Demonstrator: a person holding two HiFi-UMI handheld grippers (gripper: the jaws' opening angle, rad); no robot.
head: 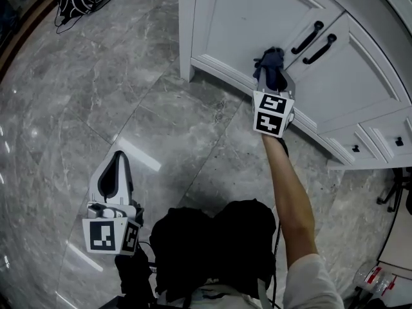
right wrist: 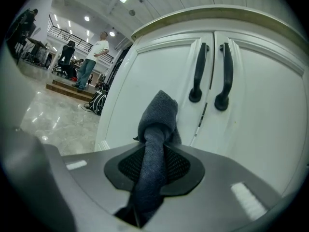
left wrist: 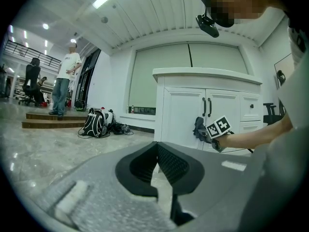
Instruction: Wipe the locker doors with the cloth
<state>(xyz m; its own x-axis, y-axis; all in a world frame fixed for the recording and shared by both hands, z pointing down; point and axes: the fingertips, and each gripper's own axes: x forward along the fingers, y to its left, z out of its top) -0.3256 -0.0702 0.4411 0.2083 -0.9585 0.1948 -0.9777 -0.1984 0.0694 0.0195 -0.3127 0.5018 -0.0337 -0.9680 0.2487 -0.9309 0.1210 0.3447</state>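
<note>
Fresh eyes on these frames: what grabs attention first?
The dark grey cloth pinched in the right gripper stands out first, held close against the white locker doors near their two black handles. Next comes the left gripper, shut and empty, low over the grey marble floor at the head view's left.

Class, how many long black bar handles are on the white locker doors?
2. The left handle is on the left door, the right handle on the right door, side by side where the doors meet. None seems hidden.
</note>
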